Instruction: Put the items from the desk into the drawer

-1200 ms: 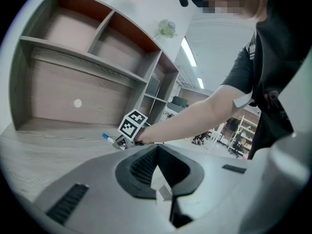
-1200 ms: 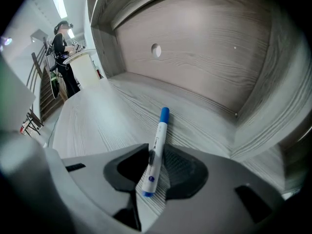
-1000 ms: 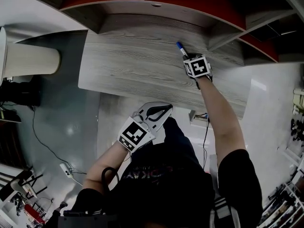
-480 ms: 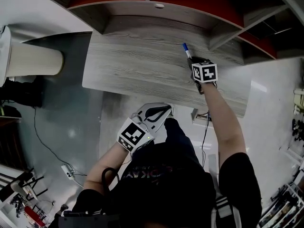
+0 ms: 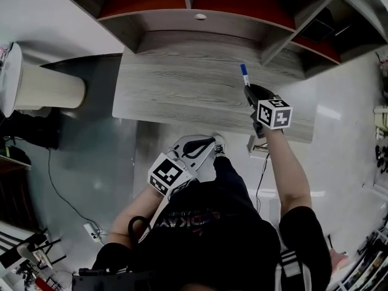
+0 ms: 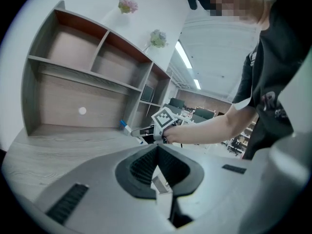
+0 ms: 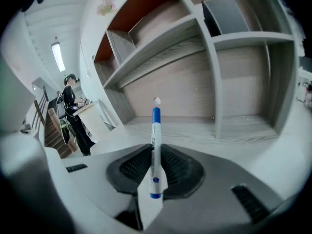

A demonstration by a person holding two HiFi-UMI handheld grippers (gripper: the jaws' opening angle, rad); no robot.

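A white marker pen with a blue cap sticks up out of my right gripper, which hangs above the right part of the grey wooden desk. In the right gripper view the jaws are shut on the marker pen, whose cap points at the shelf back. My left gripper is held off the desk's near edge, over the person's lap, with its pads together and nothing between them. From the left gripper view, the right gripper and the marker pen's cap show over the desk. No drawer is in view.
A shelf unit with open compartments stands along the back of the desk. A white cylindrical bin stands on the floor at left. Cables hang under the desk's right end. A person stands far off.
My right gripper has risen off the desk with the marker pen and drifted right, toward the near edge. The left gripper has shifted slightly.
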